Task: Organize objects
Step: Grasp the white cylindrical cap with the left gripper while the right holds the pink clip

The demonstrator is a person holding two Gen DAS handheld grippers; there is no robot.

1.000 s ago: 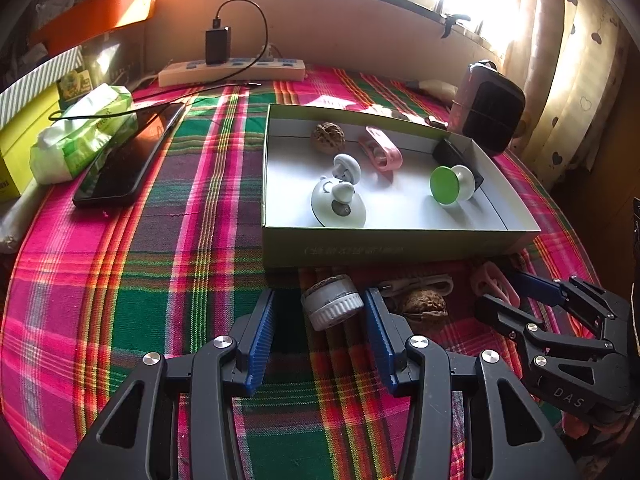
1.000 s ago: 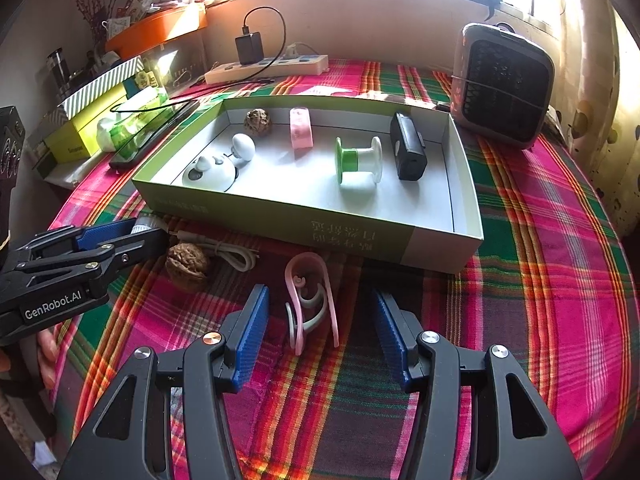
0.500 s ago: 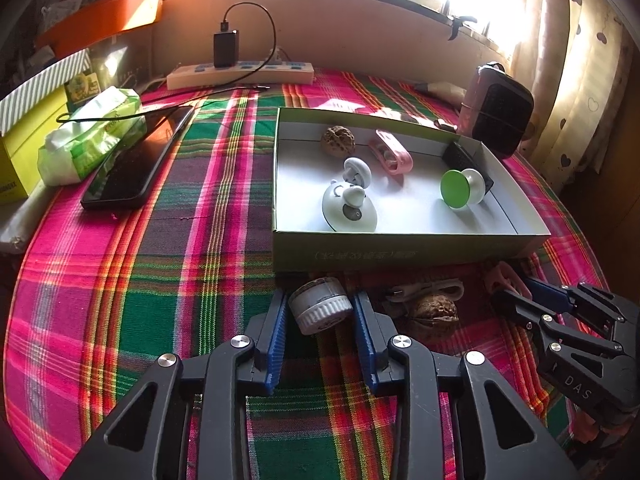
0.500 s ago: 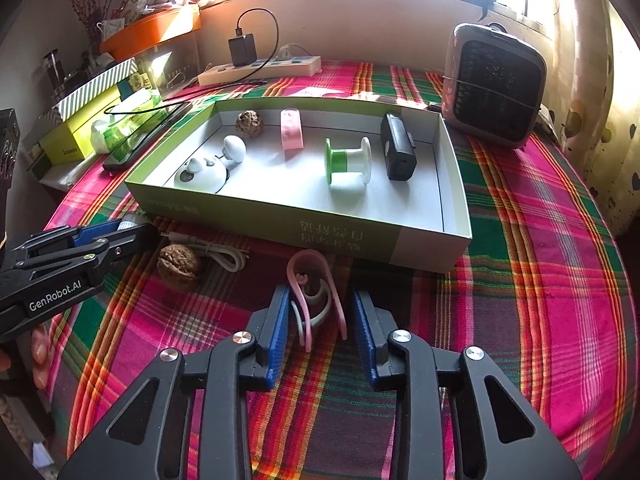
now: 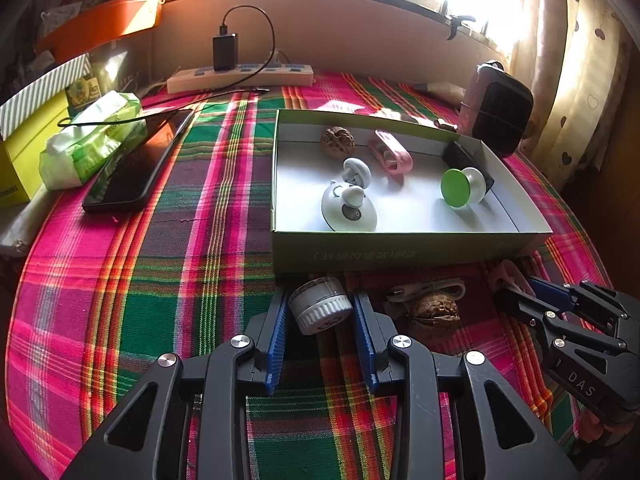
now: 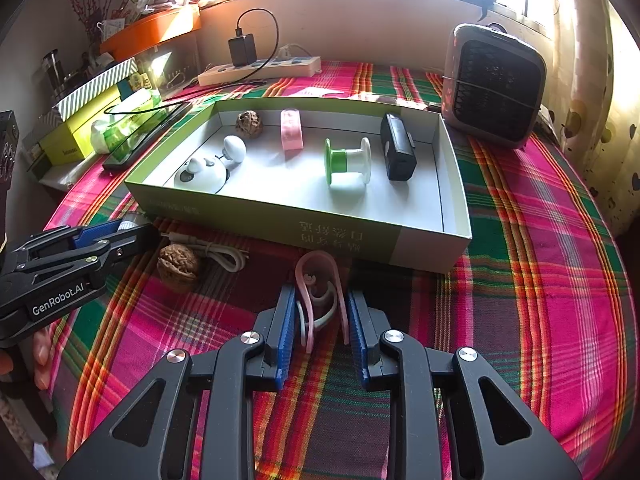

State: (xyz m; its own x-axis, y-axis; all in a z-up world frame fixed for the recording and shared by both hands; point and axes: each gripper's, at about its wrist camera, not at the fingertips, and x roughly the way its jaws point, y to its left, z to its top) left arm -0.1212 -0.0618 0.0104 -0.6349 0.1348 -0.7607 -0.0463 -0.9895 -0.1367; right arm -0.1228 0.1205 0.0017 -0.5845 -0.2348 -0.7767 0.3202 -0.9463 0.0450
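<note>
Gripping two things at once, each tool has just drawn its jaws in. The left tool (image 5: 320, 310) pinches the small white jar (image 5: 320, 309) across its ribbed cap and clear body, on the surface at 6 o'clock from the green box (image 5: 400, 250). That jar looks light and rigid; the smooth round wall may roll or slip, so the ribbed cap is likely the better hold. The right tool (image 6: 321, 312) is closed on the pink clip (image 6: 320, 292), lying just at 6 o'clock of the box's near wall. The clip seems thin, springy plastic, light, liable to flex or twist, and best held across both legs.

Counting: two walnuts, one loose (image 6: 178, 266) and one boxed (image 6: 249, 123); two pink clips, the second boxed (image 6: 291, 129); one white cable (image 6: 216, 254) at 3 o'clock of the loose walnut. Inside the box also: one white round holder (image 6: 202, 174), one green-and-white spool (image 6: 347, 161), one black block (image 6: 397, 147).
</note>
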